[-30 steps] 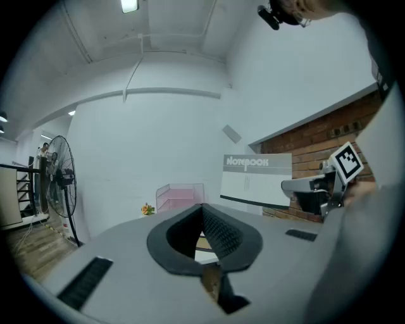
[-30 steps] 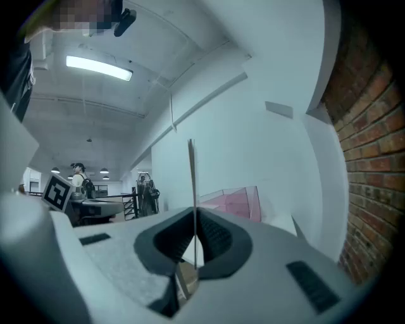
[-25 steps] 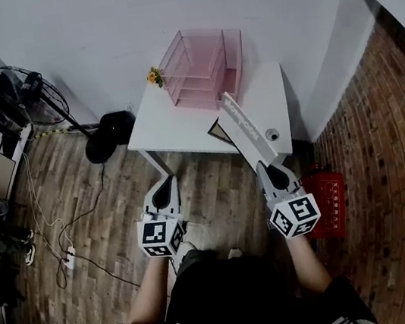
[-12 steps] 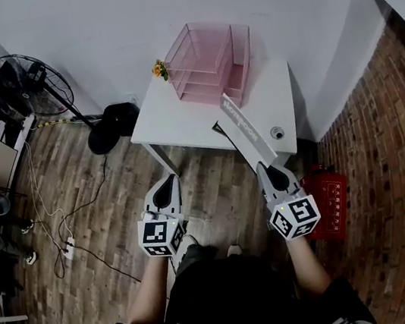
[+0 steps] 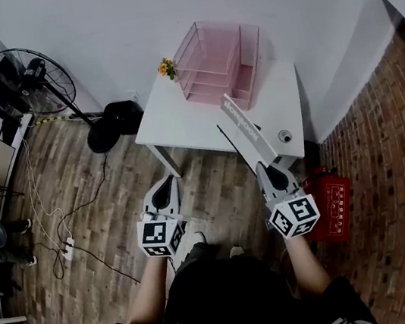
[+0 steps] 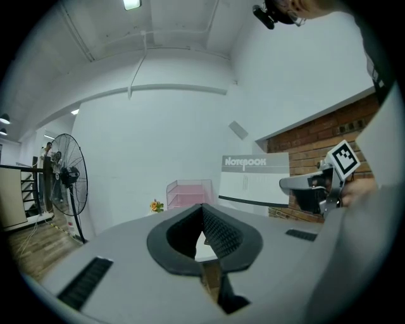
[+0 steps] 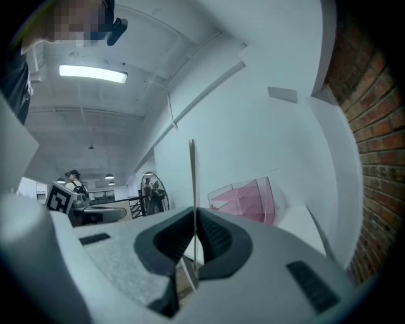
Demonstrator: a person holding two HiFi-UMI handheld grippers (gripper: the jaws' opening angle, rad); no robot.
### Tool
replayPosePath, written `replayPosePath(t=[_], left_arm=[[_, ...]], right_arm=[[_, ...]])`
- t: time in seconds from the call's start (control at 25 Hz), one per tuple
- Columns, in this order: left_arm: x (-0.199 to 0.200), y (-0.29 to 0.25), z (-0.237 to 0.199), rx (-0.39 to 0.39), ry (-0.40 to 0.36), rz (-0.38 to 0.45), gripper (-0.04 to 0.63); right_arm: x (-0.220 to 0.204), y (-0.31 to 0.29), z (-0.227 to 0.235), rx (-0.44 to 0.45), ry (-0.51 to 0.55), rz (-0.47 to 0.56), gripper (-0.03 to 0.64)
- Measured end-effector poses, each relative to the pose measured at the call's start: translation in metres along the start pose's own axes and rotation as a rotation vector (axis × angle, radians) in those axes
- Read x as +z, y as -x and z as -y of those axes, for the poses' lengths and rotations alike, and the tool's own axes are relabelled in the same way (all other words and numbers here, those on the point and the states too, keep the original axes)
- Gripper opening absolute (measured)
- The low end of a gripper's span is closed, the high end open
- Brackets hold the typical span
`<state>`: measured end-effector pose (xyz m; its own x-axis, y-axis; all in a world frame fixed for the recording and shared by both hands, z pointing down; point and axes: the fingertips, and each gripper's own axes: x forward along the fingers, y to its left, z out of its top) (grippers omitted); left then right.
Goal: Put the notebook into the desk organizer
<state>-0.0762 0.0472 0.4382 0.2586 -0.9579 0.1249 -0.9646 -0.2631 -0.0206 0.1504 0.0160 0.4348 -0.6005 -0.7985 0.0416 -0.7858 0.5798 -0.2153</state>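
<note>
open-plan office or studio space, loft style.
exposed brick wall (image 5: 395, 163) beside white plaster, wood plank floor (image 5: 80, 209), strip light (image 7: 93, 74) on a bare ceiling; small white table (image 5: 180, 119) carrying a pink desk organizer (image 5: 220, 62), pedestal fan (image 5: 27, 79), power strip (image 5: 68, 255) with trailing cable, people (image 7: 150, 190) further back.

Fan (image 5: 28, 77), orange flower (image 5: 166, 68), red crate (image 5: 334, 201)
</note>
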Motion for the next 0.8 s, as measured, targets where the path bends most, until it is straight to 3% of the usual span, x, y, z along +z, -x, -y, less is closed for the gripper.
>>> replayPosePath(t=[0.52,0.8], left_arm=[[0.007,-0.051,-0.085,-0.101,0.037,0.017,0.002],[-0.009,-0.071,-0.121,-0.168,0.018,-0.009,0.003]], right_arm=[[-0.018,-0.088,-0.012,-0.100,0.008,-0.039,0.011],[-0.049,-0.142,-0.019,-0.135,-0.060,-0.075,0.011]])
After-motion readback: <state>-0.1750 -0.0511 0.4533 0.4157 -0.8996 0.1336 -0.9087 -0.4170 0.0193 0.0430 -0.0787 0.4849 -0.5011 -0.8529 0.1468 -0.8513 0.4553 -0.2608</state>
